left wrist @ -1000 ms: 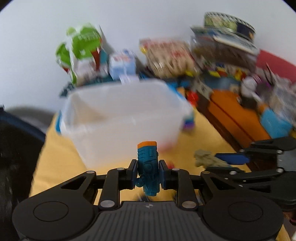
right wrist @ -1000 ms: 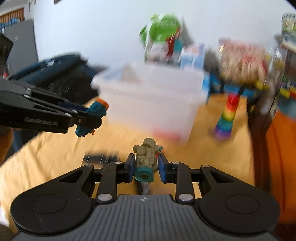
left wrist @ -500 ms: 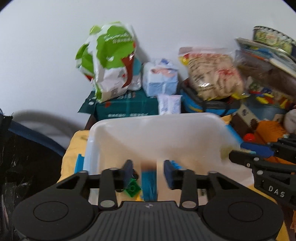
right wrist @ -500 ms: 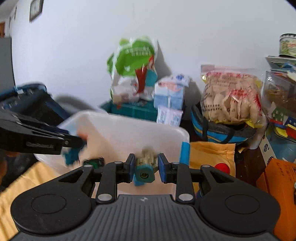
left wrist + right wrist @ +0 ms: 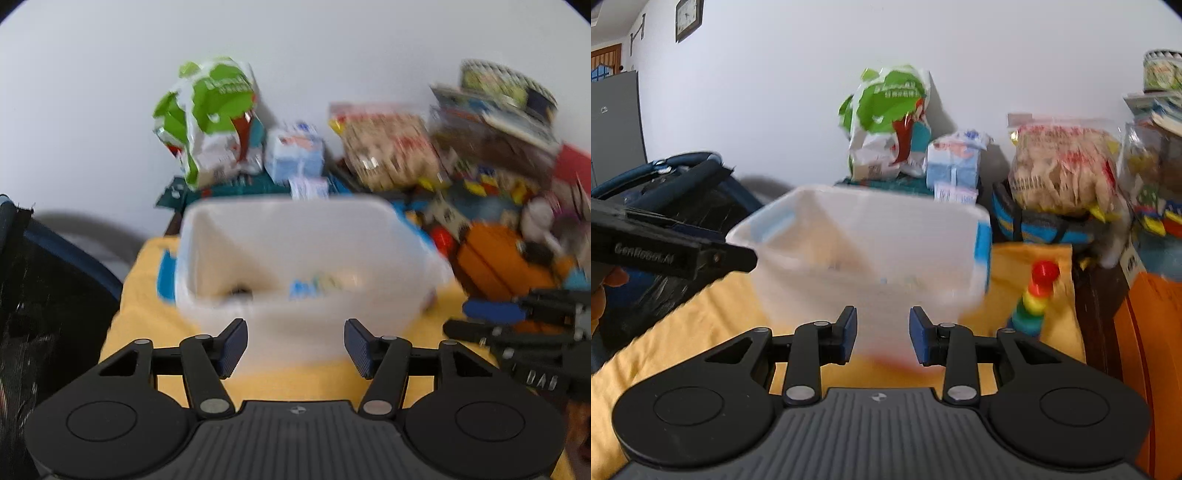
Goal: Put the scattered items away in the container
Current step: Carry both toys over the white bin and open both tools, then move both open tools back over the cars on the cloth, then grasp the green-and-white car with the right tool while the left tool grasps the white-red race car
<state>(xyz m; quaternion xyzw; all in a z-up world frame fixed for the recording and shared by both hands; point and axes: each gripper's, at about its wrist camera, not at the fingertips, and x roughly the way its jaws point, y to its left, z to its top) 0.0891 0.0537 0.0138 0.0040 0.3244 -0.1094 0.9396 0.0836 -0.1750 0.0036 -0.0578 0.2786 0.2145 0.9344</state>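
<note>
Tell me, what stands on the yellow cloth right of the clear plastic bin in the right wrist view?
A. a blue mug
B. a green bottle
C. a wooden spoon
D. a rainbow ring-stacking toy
D: the rainbow ring-stacking toy, red ball on top, stands beside the clear plastic bin.

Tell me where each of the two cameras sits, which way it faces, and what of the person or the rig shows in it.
Left wrist view: on the left gripper, facing the white plastic bin on the yellow cloth; its own open, empty jaws show, and the right gripper at the right edge.
Right wrist view: on the right gripper, facing the same bin; its own open, empty jaws show, with the left gripper at the left edge.
Shared: the bin, the green snack bag and the white wall.
</note>
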